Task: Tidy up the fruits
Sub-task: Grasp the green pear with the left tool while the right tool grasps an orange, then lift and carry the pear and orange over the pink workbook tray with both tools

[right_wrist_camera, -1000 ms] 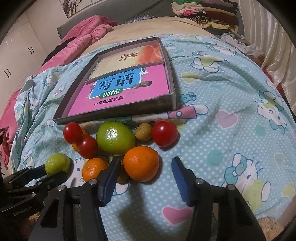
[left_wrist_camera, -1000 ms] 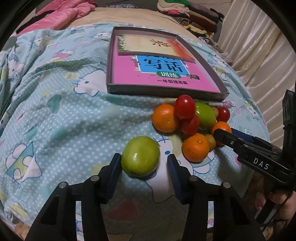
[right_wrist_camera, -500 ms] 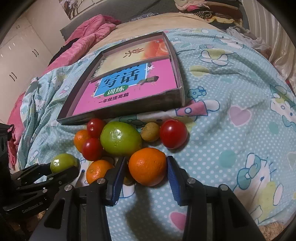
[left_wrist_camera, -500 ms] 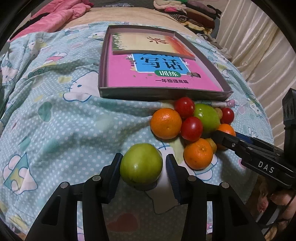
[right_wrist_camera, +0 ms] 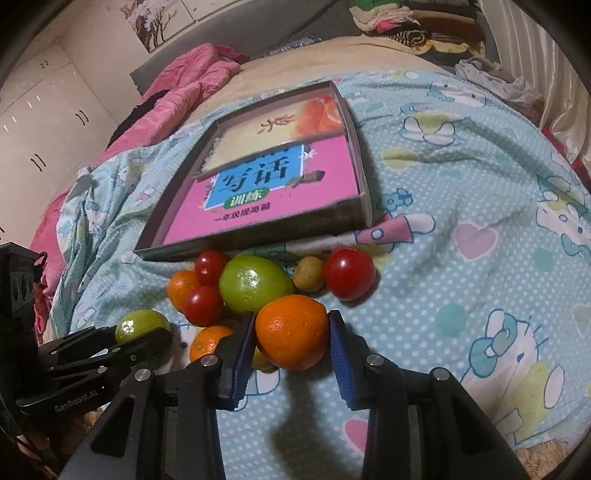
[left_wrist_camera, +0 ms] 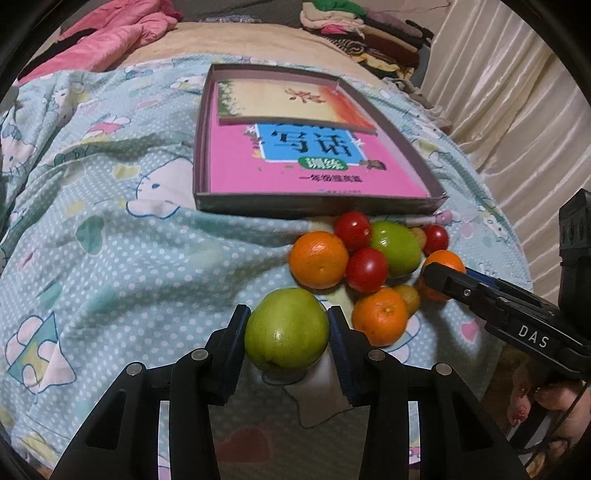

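Observation:
A green fruit [left_wrist_camera: 286, 328] sits between the blue pads of my left gripper [left_wrist_camera: 286, 323]. The jaws are closing and both pads touch its sides. In the right wrist view an orange [right_wrist_camera: 291, 336] is held the same way by my right gripper [right_wrist_camera: 291, 328], whose jaws are also closing with both pads against the peel. Both fruits rest on the blanket at the near edge of a fruit pile: another orange [left_wrist_camera: 317, 258], a small orange [left_wrist_camera: 380, 314], red tomatoes [left_wrist_camera: 365, 269] and a larger green fruit [left_wrist_camera: 395, 247].
A shallow grey box [left_wrist_camera: 314, 206] with a pink book and a second book inside lies just behind the pile. The bed is covered by a light blue cartoon blanket [left_wrist_camera: 129, 258]. Pink bedding [right_wrist_camera: 184, 85] and folded clothes [left_wrist_camera: 351, 22] lie further back.
Both grippers have narrowed from clearly open around their fruits to pads touching them. The left one has come forward around the green fruit, the right one around the orange.

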